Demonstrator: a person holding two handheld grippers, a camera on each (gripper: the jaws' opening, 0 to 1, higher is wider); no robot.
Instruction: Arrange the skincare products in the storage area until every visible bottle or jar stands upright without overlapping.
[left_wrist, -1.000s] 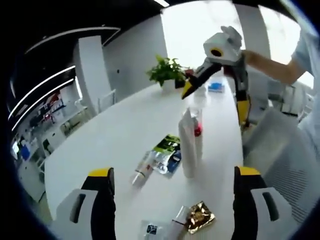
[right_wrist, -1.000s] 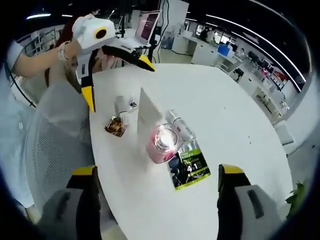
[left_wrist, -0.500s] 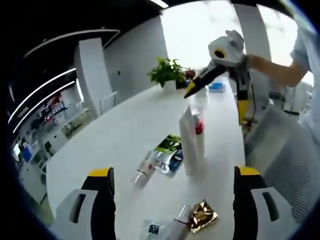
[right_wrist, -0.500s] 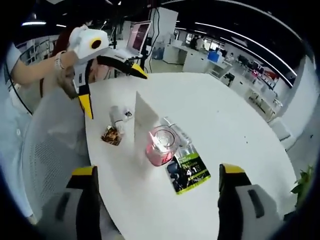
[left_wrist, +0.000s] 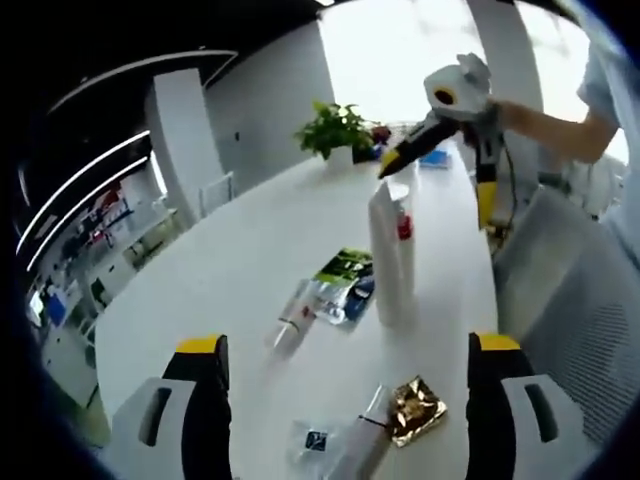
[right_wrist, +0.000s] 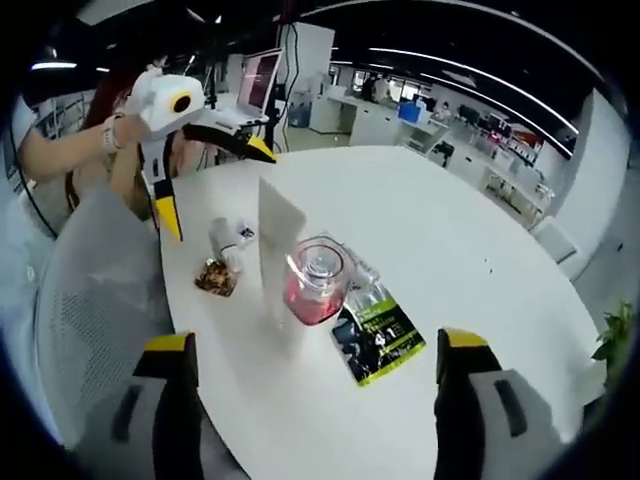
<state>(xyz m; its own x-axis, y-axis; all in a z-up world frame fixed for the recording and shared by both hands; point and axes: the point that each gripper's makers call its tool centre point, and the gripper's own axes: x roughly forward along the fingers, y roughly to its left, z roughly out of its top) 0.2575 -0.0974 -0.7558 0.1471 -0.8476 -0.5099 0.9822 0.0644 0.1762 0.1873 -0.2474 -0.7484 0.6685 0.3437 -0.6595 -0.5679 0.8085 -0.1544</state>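
A tall white tube (left_wrist: 385, 255) stands upright mid-table, with a pink jar (left_wrist: 403, 228) upright just behind it. Beside them lie a green-and-black sachet (left_wrist: 343, 268) and a clear bottle (left_wrist: 293, 322) on its side. A gold foil packet (left_wrist: 415, 410) and a small tube (left_wrist: 350, 455) lie nearer. My left gripper (left_wrist: 348, 343) is open and empty, back from the items. In the right gripper view, the white tube (right_wrist: 280, 235), pink jar (right_wrist: 315, 280), sachet (right_wrist: 380, 335) and gold packet (right_wrist: 212, 277) sit ahead of my open, empty right gripper (right_wrist: 318, 343).
The white oval table (left_wrist: 250, 260) carries a potted plant (left_wrist: 335, 128) at its far end. A mesh chair (right_wrist: 85, 300) stands by the table edge. A laptop (right_wrist: 255, 80) sits beyond. The right gripper (left_wrist: 437, 182) and the left gripper (right_wrist: 216, 188) each hover above the table in the other's view.
Both views have drifted slightly as the hands moved; the items on the table lie where they were. Both grippers stay open and hold nothing.
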